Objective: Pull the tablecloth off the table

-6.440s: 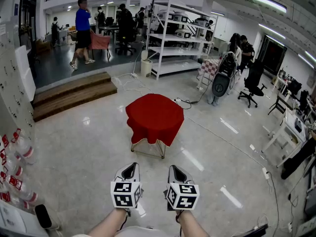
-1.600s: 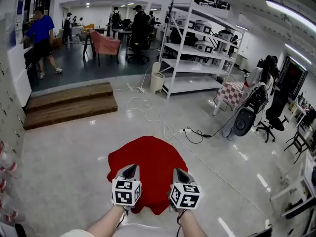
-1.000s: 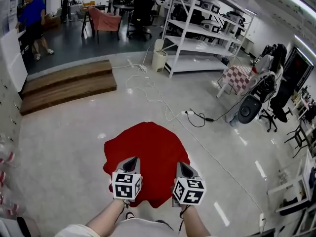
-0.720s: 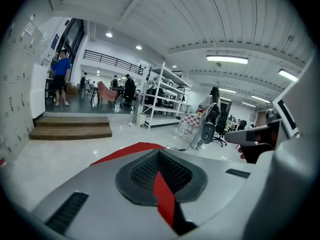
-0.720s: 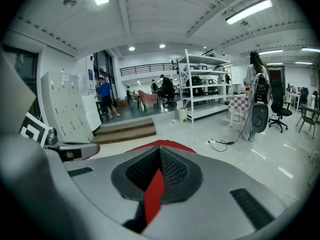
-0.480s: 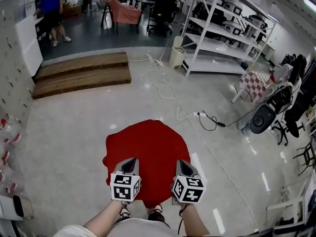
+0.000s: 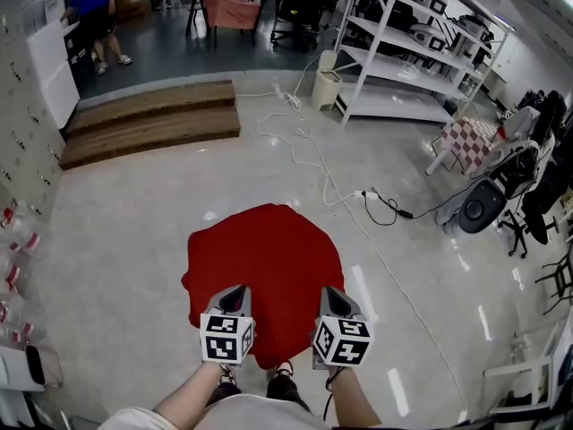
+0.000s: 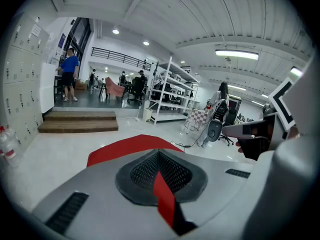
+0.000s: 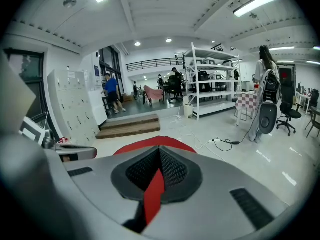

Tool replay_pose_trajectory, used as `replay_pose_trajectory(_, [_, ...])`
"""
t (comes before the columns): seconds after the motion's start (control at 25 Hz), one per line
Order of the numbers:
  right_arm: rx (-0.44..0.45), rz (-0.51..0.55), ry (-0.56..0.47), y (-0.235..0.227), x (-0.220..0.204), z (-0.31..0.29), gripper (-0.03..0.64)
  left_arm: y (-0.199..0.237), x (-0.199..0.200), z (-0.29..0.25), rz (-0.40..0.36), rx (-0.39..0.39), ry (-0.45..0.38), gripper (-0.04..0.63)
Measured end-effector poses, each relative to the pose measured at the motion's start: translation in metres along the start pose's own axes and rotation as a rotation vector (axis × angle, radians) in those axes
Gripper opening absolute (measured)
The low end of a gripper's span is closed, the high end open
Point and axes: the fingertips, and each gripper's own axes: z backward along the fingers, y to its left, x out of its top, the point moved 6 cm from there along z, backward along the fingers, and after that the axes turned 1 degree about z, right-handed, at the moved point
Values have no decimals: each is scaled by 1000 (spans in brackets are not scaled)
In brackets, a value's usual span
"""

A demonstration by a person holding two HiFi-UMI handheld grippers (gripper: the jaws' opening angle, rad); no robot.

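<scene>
Tablecloth [image 7: 264, 267] nearer, seemingly beneath right gripper [image 7: 331, 292].

Open lab, metal shelving [image 7: 403, 101], office chairs [image 7: 535, 195]

Your left claw [image 7: 235, 296] and right claw [image 7: 332, 299] sit side by side over the near edge of the tablecloth [image 7: 264, 258], with wooden steps [image 7: 152, 125] beyond it to the left and a shelving rack [image 7: 416, 56] to the right.

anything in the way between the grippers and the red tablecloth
Nothing visible does. The red tablecloth is bare on top, and the left gripper and right gripper, both shut, hang over its near side.
</scene>
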Motion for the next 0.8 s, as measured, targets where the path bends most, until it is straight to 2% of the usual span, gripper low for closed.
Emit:
replay_pose_trajectory(0.52, [-100,-102,55,-58,-39,12,25,-44,-29,-29,-60,-81,113,17])
replay_pose_trajectory(0.8, [-133,-148,100,-88,-70,11,25,-59,-50,-50,-91,-97,180,17])
